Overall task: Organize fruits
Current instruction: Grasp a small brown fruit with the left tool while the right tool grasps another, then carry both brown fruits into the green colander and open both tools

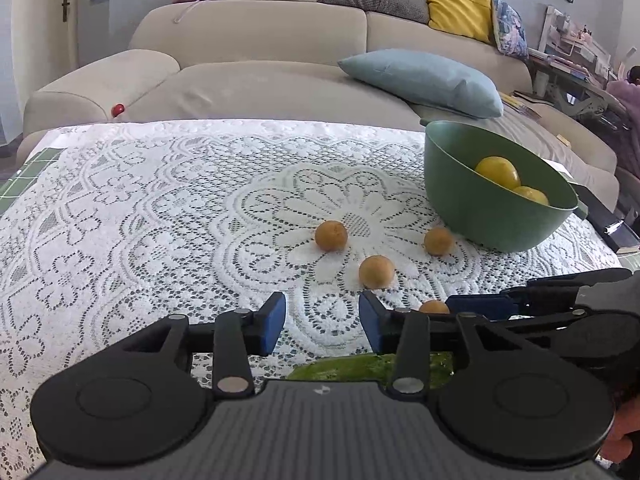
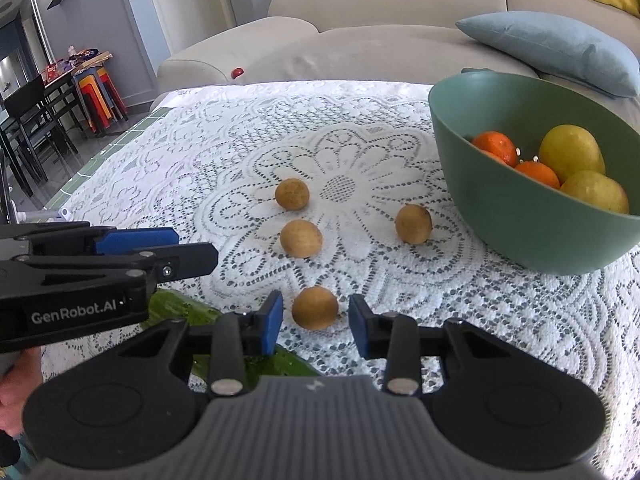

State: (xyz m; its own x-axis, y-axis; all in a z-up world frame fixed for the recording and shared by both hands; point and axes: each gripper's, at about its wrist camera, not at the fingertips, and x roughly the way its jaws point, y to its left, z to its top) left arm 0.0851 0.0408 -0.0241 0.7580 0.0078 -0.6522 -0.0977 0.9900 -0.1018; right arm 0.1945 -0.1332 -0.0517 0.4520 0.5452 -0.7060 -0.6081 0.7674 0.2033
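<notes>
Your right gripper point(image 2: 315, 322) straddles the nearest longan point(image 2: 315, 307) near the counter's front edge, jaws open, not gripping it; your left gripper point(image 1: 322, 325) gapes empty.

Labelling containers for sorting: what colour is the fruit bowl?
Muted green bowl, plain, no pattern; shows best in the right wrist view.

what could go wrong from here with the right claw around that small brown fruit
1. The right claw has the nearest brown fruit between its pads without clearly touching it; the round fruit could roll away on the lace cloth when the pads close.
2. The left claw sits close beside it, so the two might bump.
3. The green bowl already holds several fruits; a dropped one could bounce out.
</notes>
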